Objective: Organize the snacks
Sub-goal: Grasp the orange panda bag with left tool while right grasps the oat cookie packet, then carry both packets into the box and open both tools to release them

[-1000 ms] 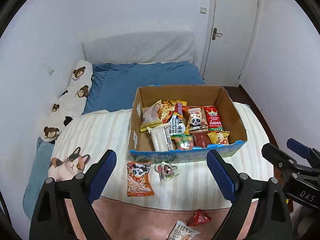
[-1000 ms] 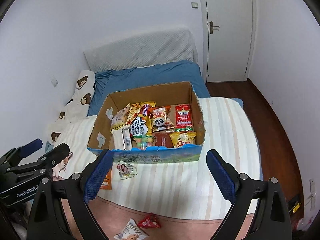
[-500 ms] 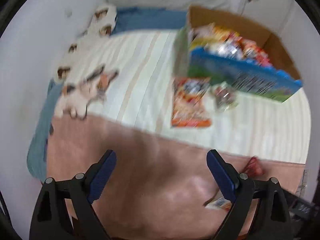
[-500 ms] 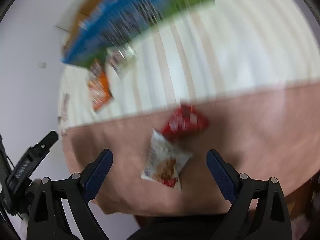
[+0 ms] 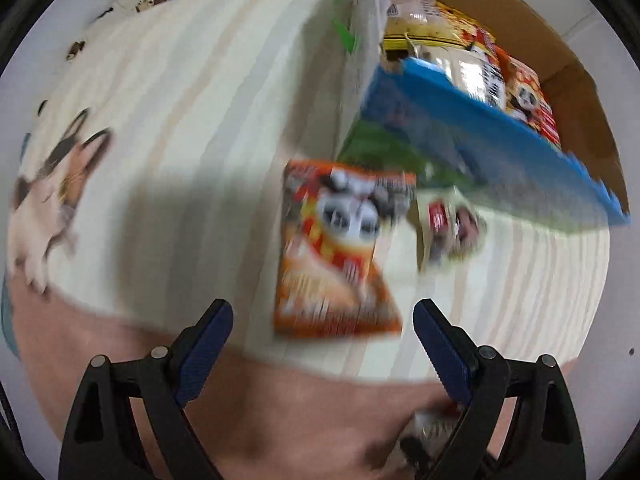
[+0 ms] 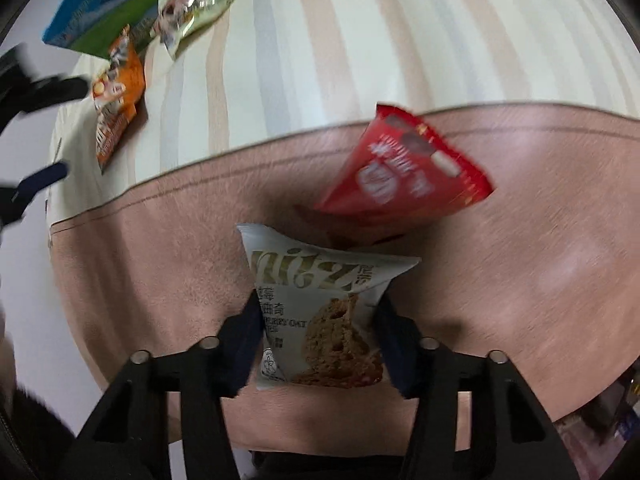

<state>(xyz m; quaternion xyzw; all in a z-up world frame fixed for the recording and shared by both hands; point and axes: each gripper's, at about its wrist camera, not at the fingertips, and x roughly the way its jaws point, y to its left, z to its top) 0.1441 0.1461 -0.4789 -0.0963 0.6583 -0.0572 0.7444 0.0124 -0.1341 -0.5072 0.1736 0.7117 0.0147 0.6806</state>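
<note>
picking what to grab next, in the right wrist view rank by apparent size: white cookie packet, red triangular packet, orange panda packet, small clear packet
1. White cookie packet, nearest the camera, which inflates it.
2. Red triangular packet, close to it; true order unsure.
3. Orange panda packet.
4. Small clear packet; both lie farther off.

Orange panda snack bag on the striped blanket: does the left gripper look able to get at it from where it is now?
Probably yes. The left gripper is open and points down at the orange panda bag, which lies flat just ahead of its fingertips with nothing on top. The cardboard box sits beyond it, seemingly clear of the approach.
</note>
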